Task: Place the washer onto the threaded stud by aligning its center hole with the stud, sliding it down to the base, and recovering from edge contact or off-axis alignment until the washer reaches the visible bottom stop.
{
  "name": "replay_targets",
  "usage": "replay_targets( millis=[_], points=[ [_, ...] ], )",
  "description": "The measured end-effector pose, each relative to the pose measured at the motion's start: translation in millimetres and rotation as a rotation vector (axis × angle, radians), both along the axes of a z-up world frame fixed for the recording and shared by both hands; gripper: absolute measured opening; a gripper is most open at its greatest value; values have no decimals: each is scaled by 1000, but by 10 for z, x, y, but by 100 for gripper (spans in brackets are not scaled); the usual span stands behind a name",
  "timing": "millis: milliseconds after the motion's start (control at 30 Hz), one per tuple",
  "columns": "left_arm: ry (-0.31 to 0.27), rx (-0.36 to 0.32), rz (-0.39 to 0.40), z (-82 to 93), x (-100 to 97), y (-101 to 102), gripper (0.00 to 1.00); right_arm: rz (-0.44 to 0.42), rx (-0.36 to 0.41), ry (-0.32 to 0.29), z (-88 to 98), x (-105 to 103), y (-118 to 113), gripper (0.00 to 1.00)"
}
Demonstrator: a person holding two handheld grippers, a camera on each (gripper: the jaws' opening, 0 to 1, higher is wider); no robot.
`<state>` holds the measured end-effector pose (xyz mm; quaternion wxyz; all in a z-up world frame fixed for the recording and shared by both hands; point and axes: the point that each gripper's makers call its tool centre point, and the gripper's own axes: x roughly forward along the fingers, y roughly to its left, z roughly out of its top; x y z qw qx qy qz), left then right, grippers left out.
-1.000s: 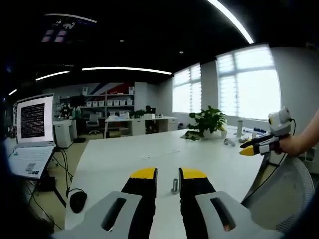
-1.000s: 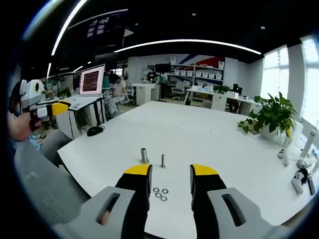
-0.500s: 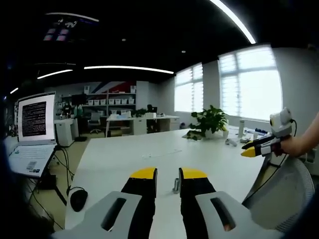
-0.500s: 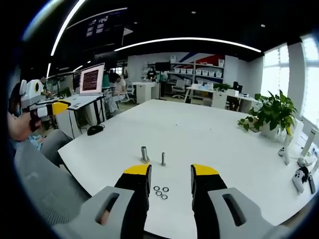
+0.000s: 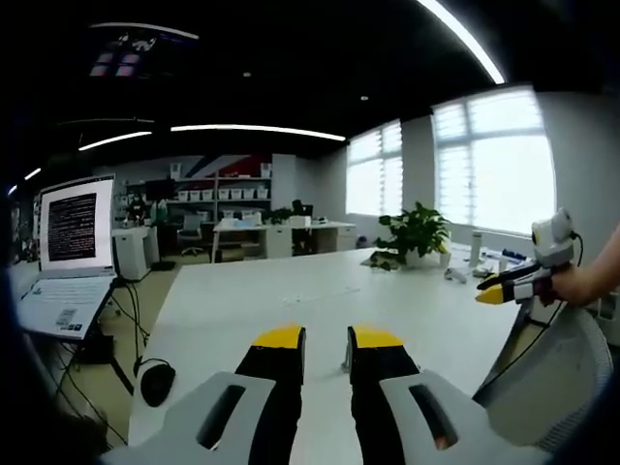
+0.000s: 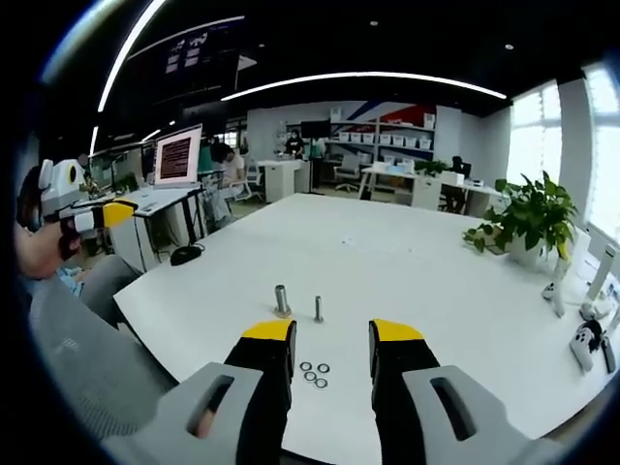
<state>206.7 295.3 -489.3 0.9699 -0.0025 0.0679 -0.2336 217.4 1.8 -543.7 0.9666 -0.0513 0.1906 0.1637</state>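
Right gripper: jaws apart, empty, above the worktop
Washers: three small metal rings, flat, clustered between its jaws
Threaded stud: thin, upright, beyond washers
Left gripper: jaws narrowly apart, empty

Three small metal washers lie flat on the white table, clustered close together near its near edge in the right gripper view, apparently touching or almost touching one another; each is a thin ring with a dark centre hole. Just beyond them, farther from that edge, a slim threaded stud stands upright on the tabletop, bare along its visible length. Just to its left stands a thicker, darker metal post, also upright, on a slightly wider base. In the left gripper view a stud stands upright near the table edge, partly hidden, too blurred to tell which one.
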Motion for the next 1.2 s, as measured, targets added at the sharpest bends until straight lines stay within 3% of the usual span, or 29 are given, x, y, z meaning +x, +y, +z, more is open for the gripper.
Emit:
replay_targets(
  millis=[467, 1200],
  points=[
    [38, 15, 87, -100, 62, 206, 15, 9, 38, -32, 80, -18, 30, 34],
    [9, -24, 1, -15, 3, 40, 15, -10, -24, -18, 33, -4, -9, 35]
  ],
)
